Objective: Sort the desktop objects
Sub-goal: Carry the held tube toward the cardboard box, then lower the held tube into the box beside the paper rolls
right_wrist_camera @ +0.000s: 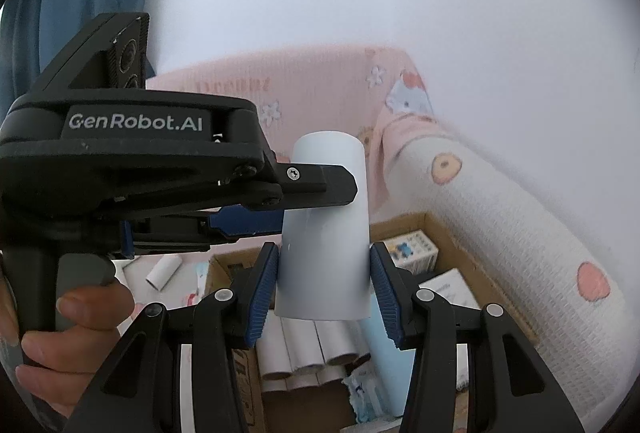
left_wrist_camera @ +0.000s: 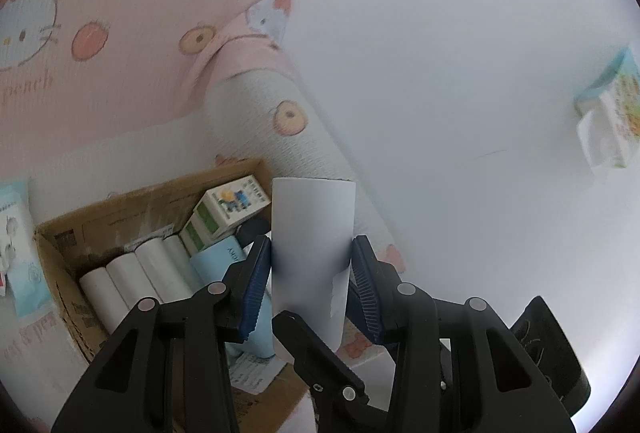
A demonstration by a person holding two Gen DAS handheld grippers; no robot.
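Blue ribbed pads (right_wrist_camera: 262, 297) on my right gripper (right_wrist_camera: 324, 293) press both sides of a white roll (right_wrist_camera: 324, 233), which stands upright between them. My left gripper (left_wrist_camera: 310, 273) clamps the same roll (left_wrist_camera: 312, 233) (seen from the right-wrist camera it comes in from the left, its upper finger lying across the roll's side), so both tools are closed on this one object. My hand (right_wrist_camera: 76, 337) wraps the left gripper's handle at the lower left of that view.

Beneath the roll sits an open cardboard box (right_wrist_camera: 404, 223). Inside it lie several more white rolls (left_wrist_camera: 136, 277) side by side, a pale blue roll (left_wrist_camera: 216, 261) and a small green-and-white carton (left_wrist_camera: 228, 209). Just beyond the box, a pink printed cloth (left_wrist_camera: 132, 45) with cat faces and flowers drapes over a white padded cushion (right_wrist_camera: 500, 209). Another loose roll (right_wrist_camera: 162, 271) lies on the surface left of the box, and a colourful packet (left_wrist_camera: 612, 113) rests well apart at the right edge.
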